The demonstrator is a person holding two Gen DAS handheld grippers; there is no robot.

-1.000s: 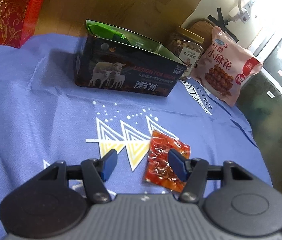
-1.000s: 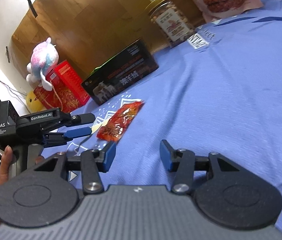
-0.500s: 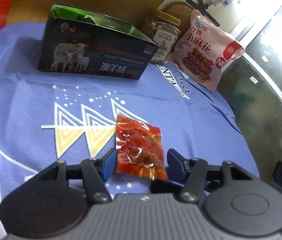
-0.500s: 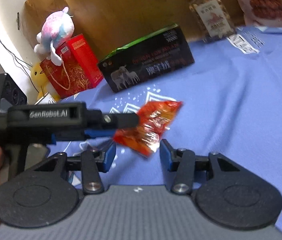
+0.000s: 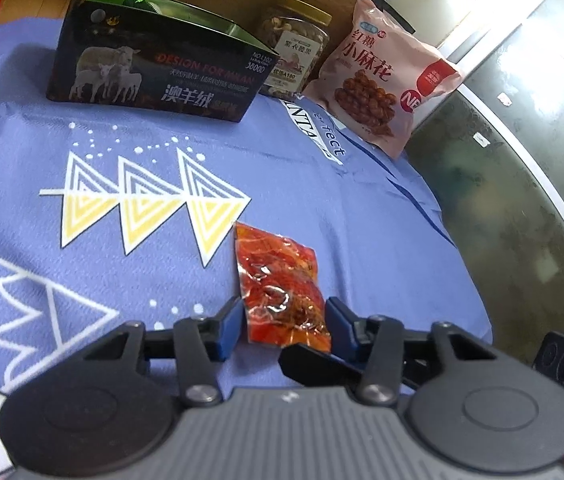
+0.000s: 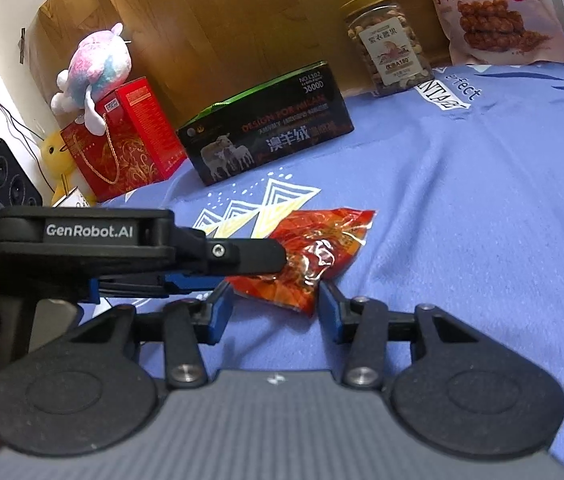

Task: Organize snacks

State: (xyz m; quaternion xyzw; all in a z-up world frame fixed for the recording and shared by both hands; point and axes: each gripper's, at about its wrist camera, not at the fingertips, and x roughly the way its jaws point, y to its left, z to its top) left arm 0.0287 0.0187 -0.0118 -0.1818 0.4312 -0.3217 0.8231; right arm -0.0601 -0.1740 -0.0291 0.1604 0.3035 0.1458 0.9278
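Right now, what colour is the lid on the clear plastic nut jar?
Gold, on the clear plastic nut jar; the right wrist view shows it best.

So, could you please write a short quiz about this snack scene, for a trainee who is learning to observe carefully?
1. True or false: the nut jar stands between the dark sheep box and the pink snack bag.
2. The red snack packet lies on: A) the blue cloth; B) the dark sheep box; C) the pink snack bag.
3. What sits on top of the red gift box?

Key: 1 true. 2 A. 3 the plush toy.
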